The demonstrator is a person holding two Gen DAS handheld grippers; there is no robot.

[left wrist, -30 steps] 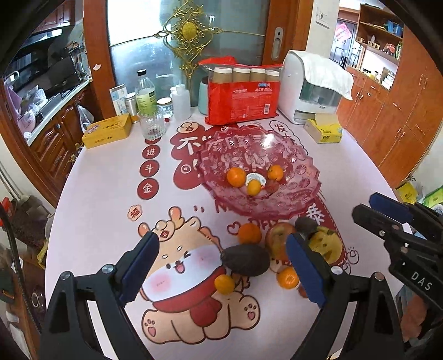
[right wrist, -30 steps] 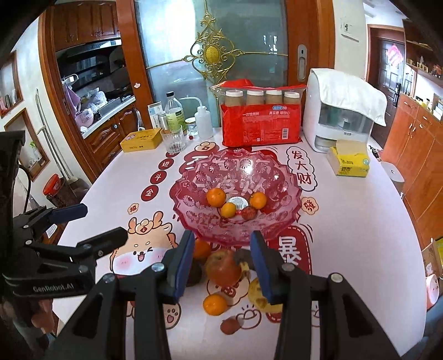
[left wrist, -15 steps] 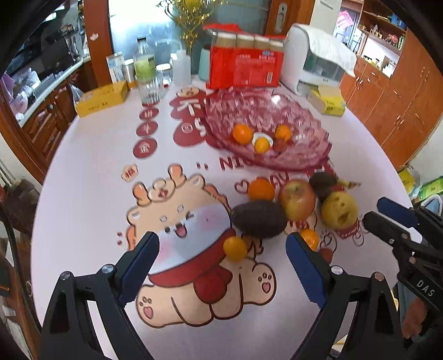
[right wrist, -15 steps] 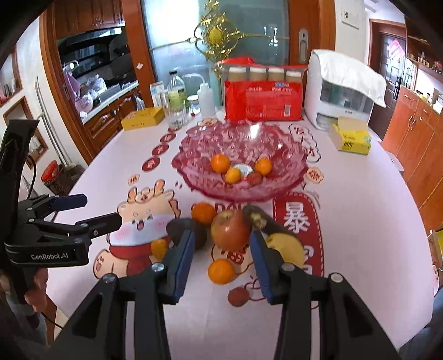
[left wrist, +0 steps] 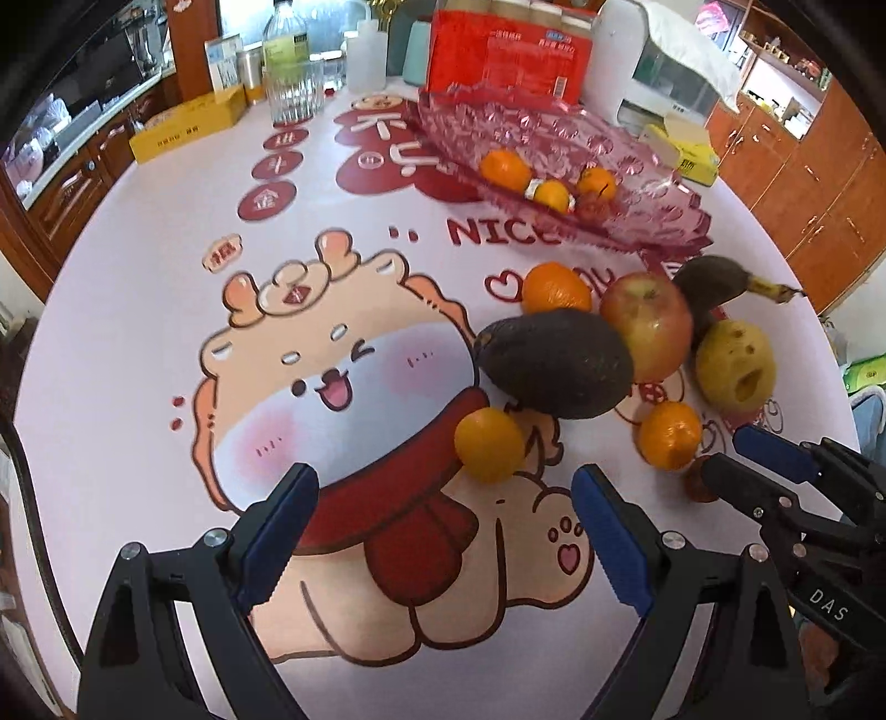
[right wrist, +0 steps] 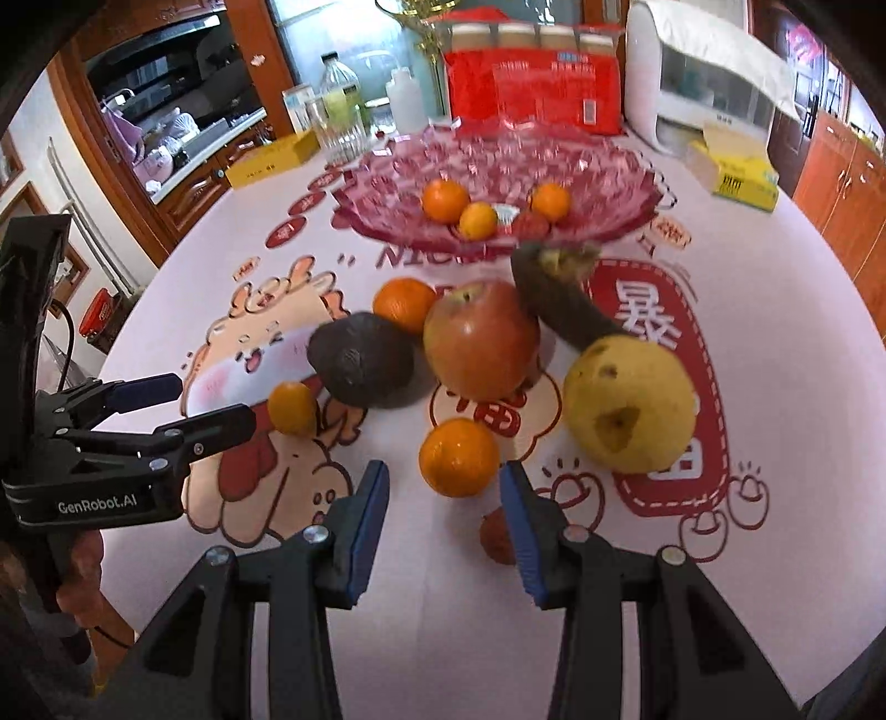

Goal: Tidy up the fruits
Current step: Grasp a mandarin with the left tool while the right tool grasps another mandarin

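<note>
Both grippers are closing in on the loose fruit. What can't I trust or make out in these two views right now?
- Small reddish fruit: right wrist view, partly behind the right gripper finger; kind unclear.
- Same fruit, left wrist view: mostly hidden by the right gripper.
- Dark banana: blurred; its contact with the apple is unclear.
- White item in the glass bowl: too small to identify.

"GenRobot.AI" on left gripper (right wrist: 210, 404) body, "DAS" on right gripper (left wrist: 758, 459) body, "NIC…" + 暴 on tablecloth (left wrist: 111, 332)

red snack pack (right wrist: 531, 91), yellow tissue box (right wrist: 739, 174), clear bottle (left wrist: 283, 39) and yellow tin (left wrist: 188, 124) along the table's far edge
</note>
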